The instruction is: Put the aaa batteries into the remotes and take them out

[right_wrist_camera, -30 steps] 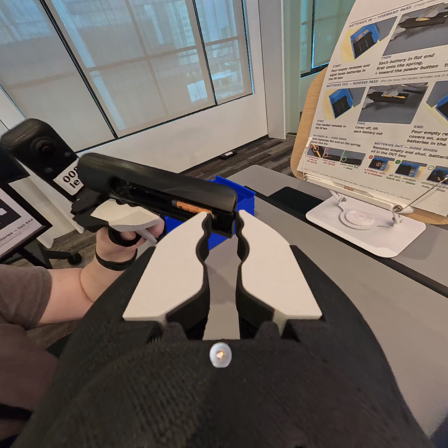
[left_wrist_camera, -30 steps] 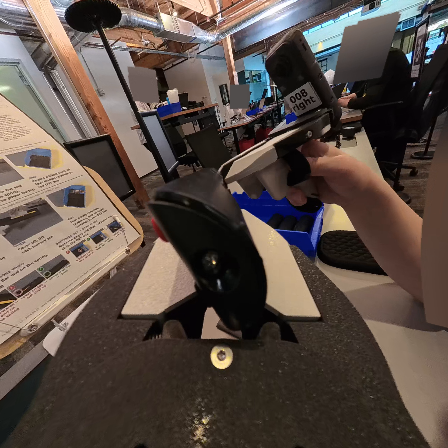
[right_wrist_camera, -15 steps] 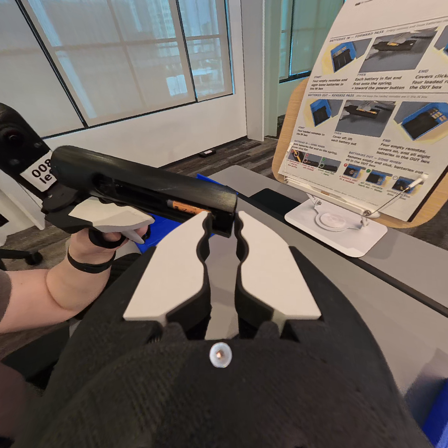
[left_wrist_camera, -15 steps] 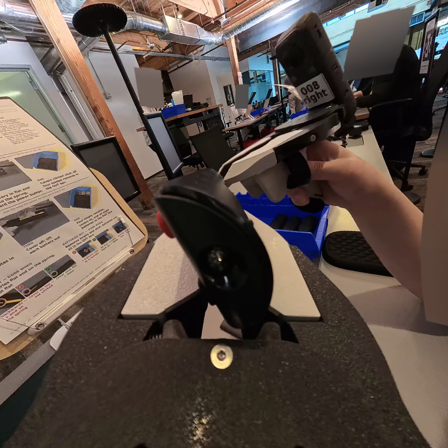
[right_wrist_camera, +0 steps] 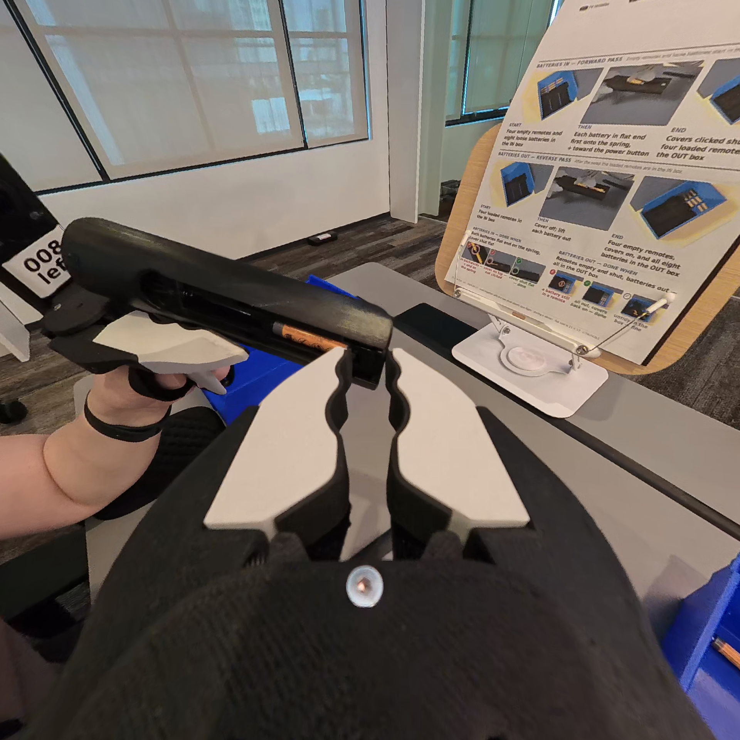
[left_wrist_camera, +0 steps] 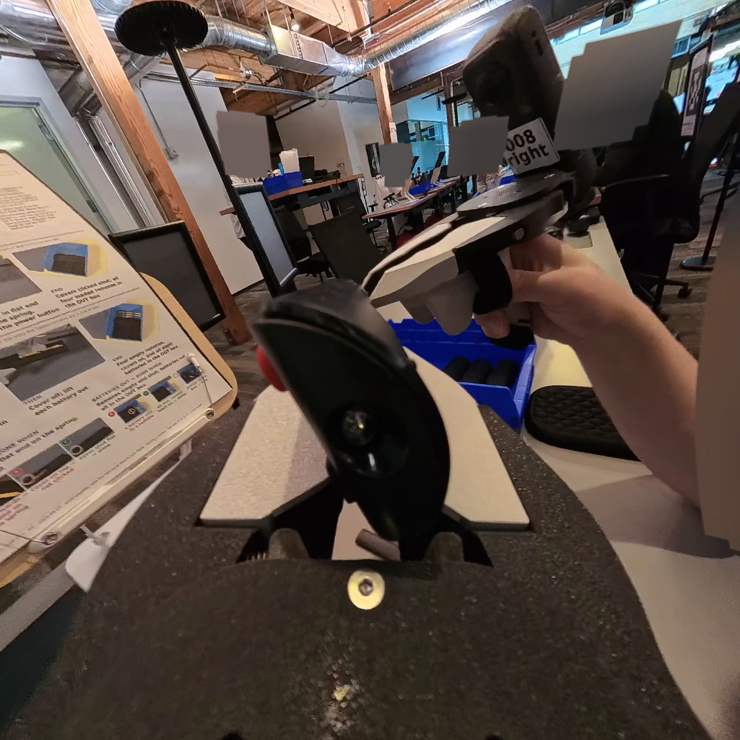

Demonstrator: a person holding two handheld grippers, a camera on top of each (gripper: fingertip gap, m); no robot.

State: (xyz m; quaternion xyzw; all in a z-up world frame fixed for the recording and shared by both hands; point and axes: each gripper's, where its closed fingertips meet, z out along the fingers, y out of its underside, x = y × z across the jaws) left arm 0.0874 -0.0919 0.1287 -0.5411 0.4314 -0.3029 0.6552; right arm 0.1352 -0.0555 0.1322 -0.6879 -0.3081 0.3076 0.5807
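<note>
Left tool (left_wrist_camera: pixel 362 404): I clamp it on one black remote (left_wrist_camera: pixel 352 404), whose end fills the gap between my fingers; a red button shows at its 9 o'clock edge.
Right tool (right_wrist_camera: pixel 366 360): I hold it slackened, a narrow gap between the tips, which sit at the remote's open end.
Remote (right_wrist_camera: pixel 224 292): cover off; one orange AAA battery (right_wrist_camera: pixel 308 334) lies in the bay, its print too small to read.
Blue bin (left_wrist_camera: pixel 516 380): at 1 o'clock on the counter (left_wrist_camera: pixel 560 352), three dark remotes inside, partly hidden.
Writing: white tags on both tools; a printed instruction sheet (right_wrist_camera: pixel 612 188) stands at 2 o'clock.
</note>
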